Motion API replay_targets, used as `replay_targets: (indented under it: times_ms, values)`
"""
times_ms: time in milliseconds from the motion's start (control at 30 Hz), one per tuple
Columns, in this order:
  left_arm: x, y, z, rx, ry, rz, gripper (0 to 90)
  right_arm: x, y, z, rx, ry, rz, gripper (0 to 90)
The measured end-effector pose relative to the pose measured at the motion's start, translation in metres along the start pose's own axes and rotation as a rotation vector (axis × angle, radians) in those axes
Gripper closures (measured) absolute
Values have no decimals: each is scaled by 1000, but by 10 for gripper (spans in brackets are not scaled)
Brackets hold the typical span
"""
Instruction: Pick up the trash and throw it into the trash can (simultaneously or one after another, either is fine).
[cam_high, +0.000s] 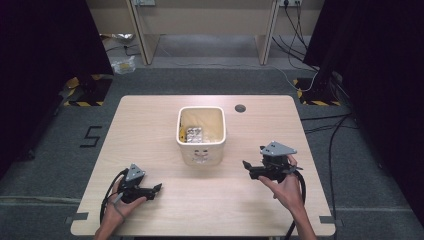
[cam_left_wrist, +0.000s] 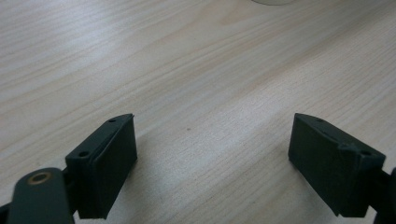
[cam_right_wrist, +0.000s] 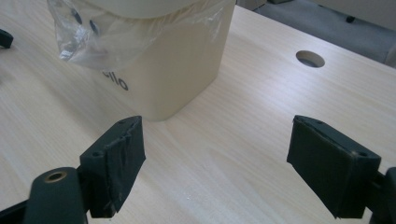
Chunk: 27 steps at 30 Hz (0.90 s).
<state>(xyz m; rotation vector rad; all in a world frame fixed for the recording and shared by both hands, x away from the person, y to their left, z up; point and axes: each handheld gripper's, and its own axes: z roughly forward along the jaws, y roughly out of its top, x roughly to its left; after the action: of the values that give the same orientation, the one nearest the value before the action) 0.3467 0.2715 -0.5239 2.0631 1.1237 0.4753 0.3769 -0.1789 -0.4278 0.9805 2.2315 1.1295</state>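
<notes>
The left gripper (cam_left_wrist: 212, 163) is standing with its jaws spread wide and nothing between them, hovering over bare wooden table (cam_left_wrist: 196, 70). In the high view this left gripper (cam_high: 158, 188) is sitting near the table's front left, held in the person's left hand (cam_high: 122, 202), its jaws pointing toward the table's middle.

The right gripper (cam_right_wrist: 215, 163) is likewise gaping, its jaws wide apart and gripping nothing. In the high view the right gripper (cam_high: 245, 164) is being held by the right hand (cam_high: 286, 187) at the front right of the table (cam_high: 150, 120), its jaws pointing left toward the bin, a little apart from it.

The cream bin (cam_high: 201, 131) is standing upright near the middle of the table, between the two grippers and farther back than both. The high view is looking down into it, showing a silvery blister pack (cam_high: 194, 134) lying at the bottom. The right gripper view is instead showing the cream bin (cam_right_wrist: 177, 70) from the side, just beyond its left jaw: a clear plastic liner (cam_right_wrist: 93, 35) is draping over the rim, and dark lettering is showing on the wall. That view is also catching the round cable hole (cam_right_wrist: 310, 58) in the tabletop, which the high view places behind and to the right of the bin.
</notes>
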Motion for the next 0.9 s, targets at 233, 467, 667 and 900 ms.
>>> replay_targets:
  times_ms: [233,467,667,900]
  values:
    - [0,0,0,0,0,0,142,3,-16,3,26,21,14,189]
    - [0,0,0,0,0,0,142,1,-31,5,50,32,50,189]
    - [0,0,0,0,0,0,142,1,-43,6,58,33,74,189]
    - [0,0,0,0,0,0,142,1,-55,8,78,27,94,189]
